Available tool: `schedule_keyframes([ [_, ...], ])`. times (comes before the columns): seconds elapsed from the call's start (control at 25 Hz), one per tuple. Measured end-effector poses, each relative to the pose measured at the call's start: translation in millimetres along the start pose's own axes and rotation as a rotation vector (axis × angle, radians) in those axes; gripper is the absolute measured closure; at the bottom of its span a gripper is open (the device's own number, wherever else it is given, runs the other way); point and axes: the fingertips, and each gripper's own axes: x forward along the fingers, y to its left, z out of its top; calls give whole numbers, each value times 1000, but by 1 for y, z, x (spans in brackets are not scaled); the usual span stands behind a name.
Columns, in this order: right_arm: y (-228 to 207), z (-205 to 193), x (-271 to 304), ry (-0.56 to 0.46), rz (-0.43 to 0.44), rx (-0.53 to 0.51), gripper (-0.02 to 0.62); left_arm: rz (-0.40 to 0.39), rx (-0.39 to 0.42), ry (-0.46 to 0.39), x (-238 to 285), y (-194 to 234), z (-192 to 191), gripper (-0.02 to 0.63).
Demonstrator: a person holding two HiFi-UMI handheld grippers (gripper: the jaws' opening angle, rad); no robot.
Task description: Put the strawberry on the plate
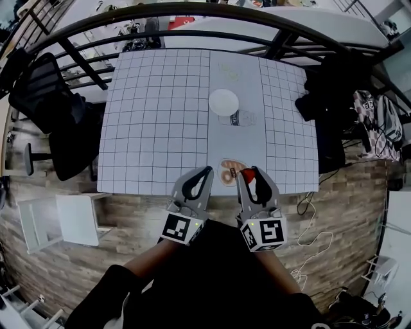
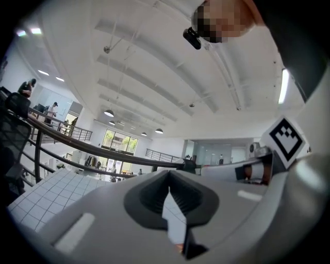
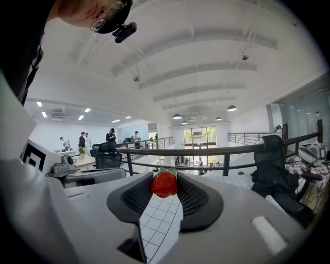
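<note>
**Your left gripper** [image 1: 207, 172]: low centre of the head view, over the near edge of the counter [image 1: 154, 115]. The fingers are pressed together at the tips with nothing between them. This hand plays no part in the carry.

**Your right gripper** [image 1: 249, 172]: just beside the left one, at its 3 o'clock. The fingers are pinching the strawberry [image 3: 164, 184] at their very tips.

**Strawberry**: off the counter, held in the air above its near edge. In the right gripper view it looks roughly round, with a trace of green at its upper far side. Its long axis cannot be read.

**Oval dish** [image 1: 231, 172]: brownish, on the counter's near edge, between the two sets of fingertips in the head view. Its contents are unclear.

**Patterned object** [image 1: 237, 119]: further in, just beside the plate at its 5 o'clock. What kind of thing it is cannot be told.

**Plate** [image 1: 223, 101]: white, round and bare, past the counter's middle.

**Relation to act on**: the plate lies at about 11 o'clock from the right fingers and well apart from them, with the patterned object close to that line. The right hand already holds the fruit, so you will likely need to reach forward and slightly left, clear that object, and release over the plate's centre.

**Beyond**: a dark railing [image 1: 192, 13], and office chairs at 9 and 3 o'clock.
</note>
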Motion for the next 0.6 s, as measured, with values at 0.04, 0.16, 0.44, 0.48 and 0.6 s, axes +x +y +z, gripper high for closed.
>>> schedule_keyframes([
  [0.04,1,1,3,-4,4,7,453,-2,-4,9,2,3,-1,597],
  [0.16,6,7,10,-24,22,31,453,-20,-11,28,7,10,-6,597],
  [0.44,16,1,12,-3,37,21,453,-11,-35,9,1,19,-5,597],
  [0.48,18,0,13,2,41,21,453,-12,-34,7,-1,19,-6,597],
  [0.6,26,0,12,6,64,11,453,2,-34,-1,-12,20,-4,597],
])
